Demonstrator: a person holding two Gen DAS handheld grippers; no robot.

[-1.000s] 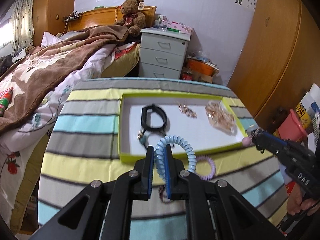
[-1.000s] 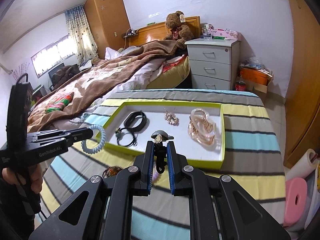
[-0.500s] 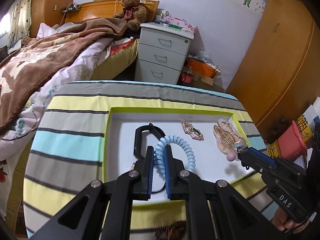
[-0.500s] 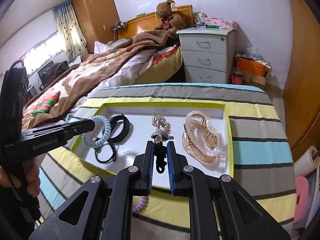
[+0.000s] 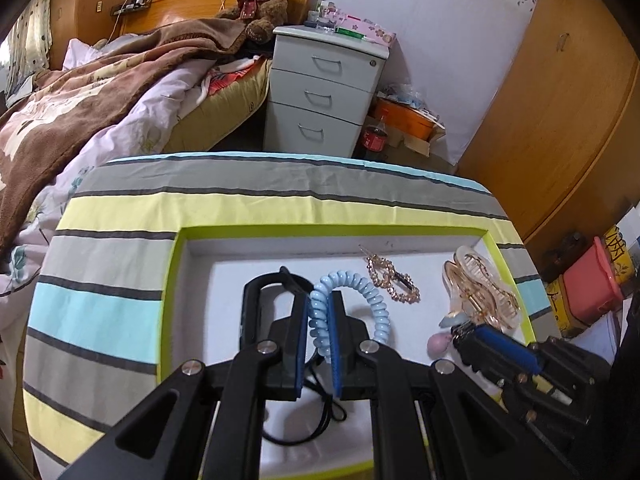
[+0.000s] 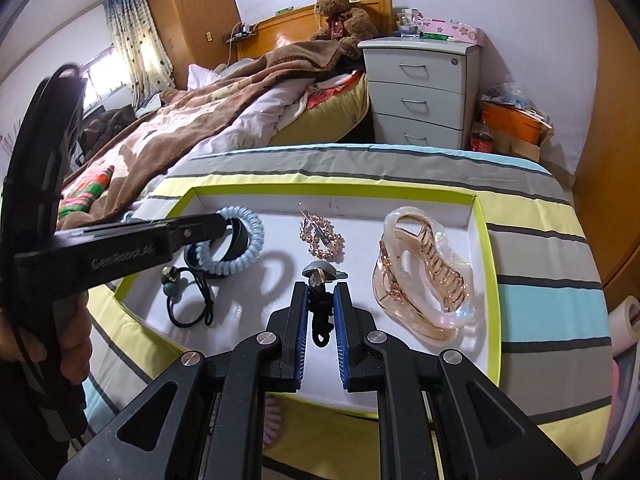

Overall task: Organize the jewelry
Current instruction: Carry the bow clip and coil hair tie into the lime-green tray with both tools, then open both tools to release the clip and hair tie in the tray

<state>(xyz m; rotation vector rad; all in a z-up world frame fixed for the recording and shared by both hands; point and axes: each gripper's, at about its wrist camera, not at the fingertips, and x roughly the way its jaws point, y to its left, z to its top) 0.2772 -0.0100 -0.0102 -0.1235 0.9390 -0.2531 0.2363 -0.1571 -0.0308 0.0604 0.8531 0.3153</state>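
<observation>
**Both claws loaded over the tray, release step next**

Nearest in the right wrist view, the right claw (image 6: 320,312) is closed on a black cord hair tie with a grey charm (image 6: 320,276), which hangs between the blue pads above the middle of the tray's near half. In the left wrist view, the left claw (image 5: 319,320) is clamped tight on a pale blue spiral hair tie (image 5: 352,300), whose loop stands clear of the pads over the left half of the green-rimmed tray (image 6: 490,280).

Lying on the tray floor: a black hair tie with a teal bead (image 6: 188,300) by the near left corner, a black band (image 5: 256,292) under the left claw, a gold chain clip (image 6: 320,236) toward the far edge at centre, and a large translucent claw clip (image 6: 420,276) along the right side. The tray sits on the striped surface (image 5: 100,312); beyond the far edge are a bed and a drawer unit.

The step in hand looks like delivery: both pieces are carried to the tray and neither is set down yet. Next, each claw likely needs to lower toward a bare patch of tray floor and open. The right has free floor just ahead; the left should avoid piling the spiral tie onto the black band.
</observation>
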